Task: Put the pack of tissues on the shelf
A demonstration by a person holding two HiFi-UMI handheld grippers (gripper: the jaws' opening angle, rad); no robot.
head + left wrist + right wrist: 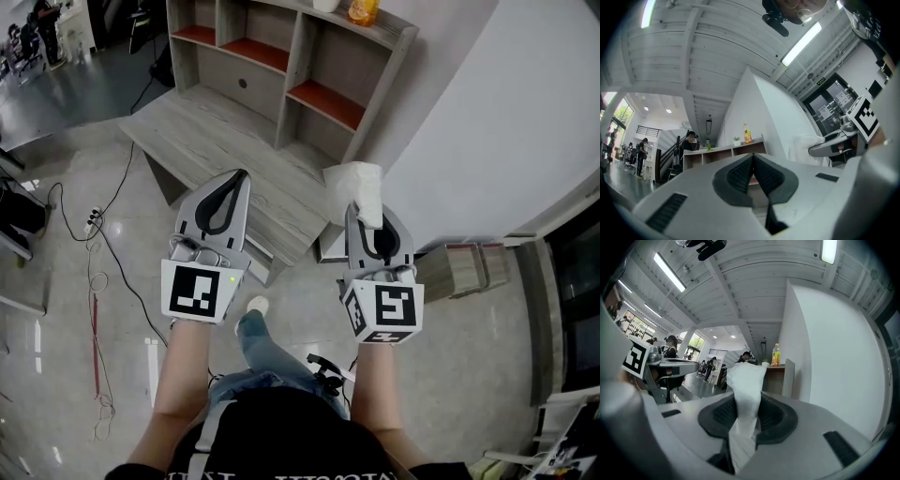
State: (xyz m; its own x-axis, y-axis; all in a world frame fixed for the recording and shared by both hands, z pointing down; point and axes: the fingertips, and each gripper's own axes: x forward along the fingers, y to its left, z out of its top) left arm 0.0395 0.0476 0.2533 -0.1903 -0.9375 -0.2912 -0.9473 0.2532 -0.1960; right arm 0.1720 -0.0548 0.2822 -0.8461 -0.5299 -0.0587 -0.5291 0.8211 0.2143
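Right gripper (375, 223) has the pack of tissues (357, 187). Its fingers (772, 416) are part-closed and pinch the pack at its lower end, so most of it sticks up past the tips. The pack is soft and squeezed thin at the pads. Grip looks ok to me, but the free end can flop. Left gripper (232, 192) is empty, fingers (737, 174) pressed together with nothing between them.

Pack is in the air in front of the shelf (298, 49), off its right end and well short of it. It's above the near-right corner of the counter (220, 141) that the shelf stands on. Not placed yet, so the step in hand is carry in and set down.

How I'd do it:
- Step closer first. By my read the shelf is out of reach from here.
- Aim for the red-floored bay (323, 98) at the shelf's right end. It's the nearest one and looks empty.
- Skip the shelf's top: a bottle (364, 9) already stands at its right end.
- Go in level, free end first, and clear the upright posts on either side of the bay.
- Lay the pack on the bay's floor before opening. Dropped from height it could bounce out.
- Open wide, then back straight out so the pads don't drag the wrapper.
- Hold the left gripper away from the shelf's front, out of the path.
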